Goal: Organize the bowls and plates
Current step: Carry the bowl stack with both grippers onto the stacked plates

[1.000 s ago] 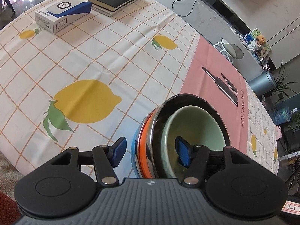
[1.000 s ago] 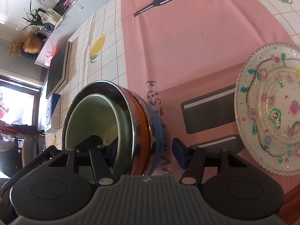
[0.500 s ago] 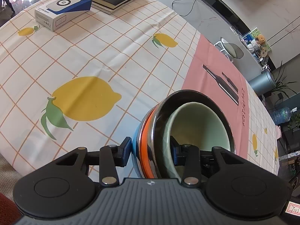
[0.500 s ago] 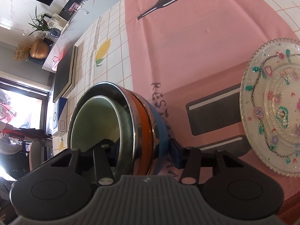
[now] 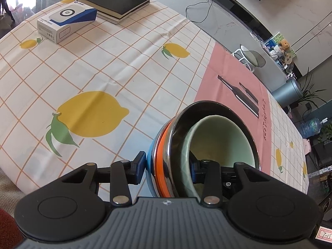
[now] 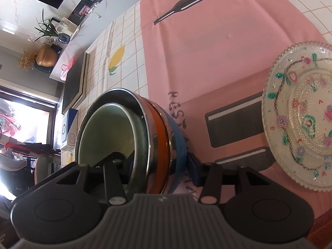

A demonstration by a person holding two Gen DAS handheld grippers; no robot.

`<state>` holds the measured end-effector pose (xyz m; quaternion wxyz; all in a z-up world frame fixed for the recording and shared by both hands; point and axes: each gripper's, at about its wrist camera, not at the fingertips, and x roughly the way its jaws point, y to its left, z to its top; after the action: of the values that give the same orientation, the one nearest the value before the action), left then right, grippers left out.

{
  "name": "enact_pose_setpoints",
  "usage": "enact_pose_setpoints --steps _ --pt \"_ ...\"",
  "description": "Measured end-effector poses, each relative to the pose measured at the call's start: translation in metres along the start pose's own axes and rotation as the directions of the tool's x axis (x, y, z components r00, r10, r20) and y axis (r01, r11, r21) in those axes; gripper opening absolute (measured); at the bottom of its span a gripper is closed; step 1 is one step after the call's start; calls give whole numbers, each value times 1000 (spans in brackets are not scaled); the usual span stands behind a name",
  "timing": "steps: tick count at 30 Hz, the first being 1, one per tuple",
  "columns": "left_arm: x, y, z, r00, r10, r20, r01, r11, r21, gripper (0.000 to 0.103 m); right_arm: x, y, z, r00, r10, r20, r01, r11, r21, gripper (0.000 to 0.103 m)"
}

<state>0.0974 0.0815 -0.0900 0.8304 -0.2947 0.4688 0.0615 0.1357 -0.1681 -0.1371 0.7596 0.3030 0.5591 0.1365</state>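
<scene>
Nested bowls (image 5: 209, 145) clamped by both hand-held grippers; glass plate (image 6: 300, 116) sits near.

The pink cloth (image 5: 232, 78) on the table has dark letters along its edge at about four o'clock. They spell "RESTAURANT" (image 5: 266, 122), a bit fuzzy. The white and blue box (image 5: 66, 23) at eleven o'clock has tiny print, too small to read. A small tag (image 5: 325, 237) at five o'clock has handwriting I cannot read.
</scene>
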Motion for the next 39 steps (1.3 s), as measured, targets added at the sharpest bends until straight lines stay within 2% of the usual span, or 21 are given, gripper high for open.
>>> enact_pose_setpoints --steps 8,14,22,26,32,39 --pt "-15 -24 -9 1000 -27 13 26 999 21 45 -30 -6 2 999 19 32 -19 1000 1 48" --pt "-24 -58 -26 998 -55 11 54 996 69 45 -66 -25 4 998 14 62 -15 1000 16 48" --pt "-15 -107 -56 992 -117 -39 121 987 107 45 -118 -68 15 995 -21 93 17 999 40 48" --pt "-2 -126 -70 989 -126 -81 136 983 122 45 -135 -94 20 994 -53 100 47 997 63 48" --pt "16 -142 -85 988 -108 -113 124 981 150 45 -140 -128 24 994 -64 88 54 992 110 48" --pt "29 -151 -91 988 -86 -132 107 981 164 45 -132 -146 30 996 -68 66 58 988 142 48"
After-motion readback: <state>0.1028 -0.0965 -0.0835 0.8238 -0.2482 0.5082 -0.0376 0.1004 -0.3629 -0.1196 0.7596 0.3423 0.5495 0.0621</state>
